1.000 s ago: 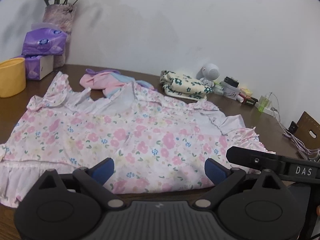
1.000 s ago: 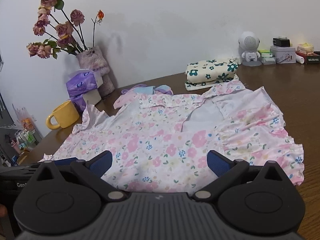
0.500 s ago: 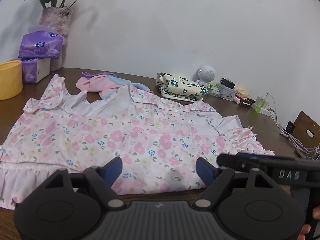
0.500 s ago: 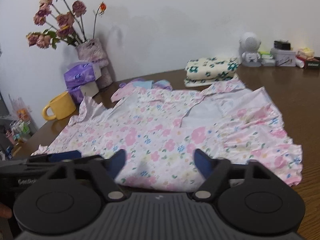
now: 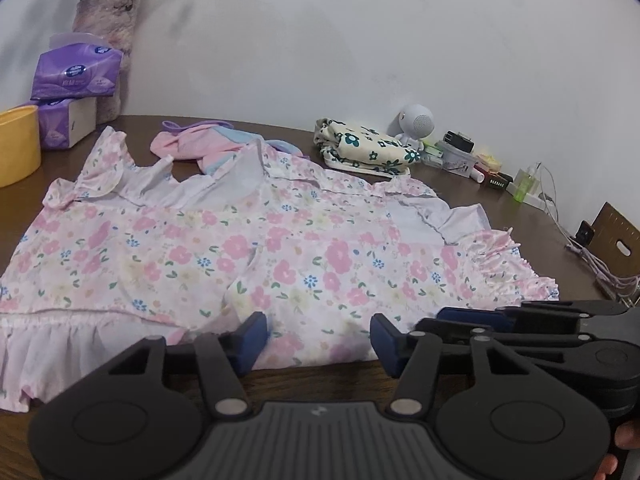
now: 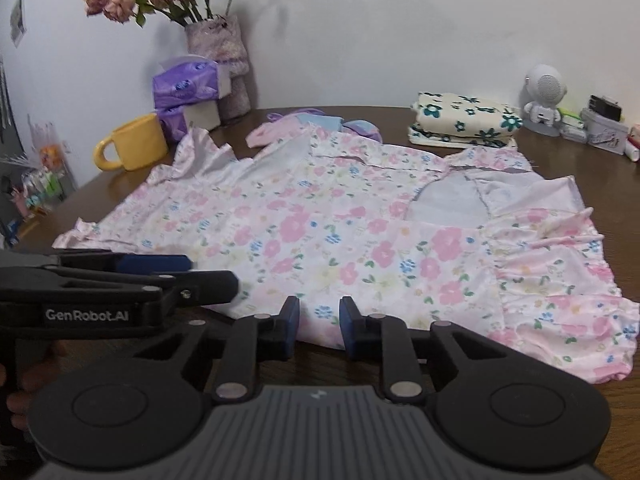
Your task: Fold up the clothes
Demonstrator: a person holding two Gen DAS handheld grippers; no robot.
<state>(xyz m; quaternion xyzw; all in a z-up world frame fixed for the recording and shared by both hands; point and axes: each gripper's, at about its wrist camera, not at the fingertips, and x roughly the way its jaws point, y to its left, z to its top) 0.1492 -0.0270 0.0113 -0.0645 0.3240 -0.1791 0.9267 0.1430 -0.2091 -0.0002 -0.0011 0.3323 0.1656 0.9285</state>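
Since a second ago I had narrowed both: left gripper (image 5: 318,334) and right gripper (image 6: 319,326) were closing over the near hem of the floral dress (image 5: 256,248), pads apart, not yet pinching. Thin, ruffled dress lay flat on the wooden table (image 6: 592,168). Fuzzy vase (image 6: 218,46) held dried roses (image 6: 120,0).

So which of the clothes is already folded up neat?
The cream cloth with dark green flowers, stacked at the back by the little white robot toy. The pink floral dress lies spread flat; the pink-and-blue garment is crumpled.
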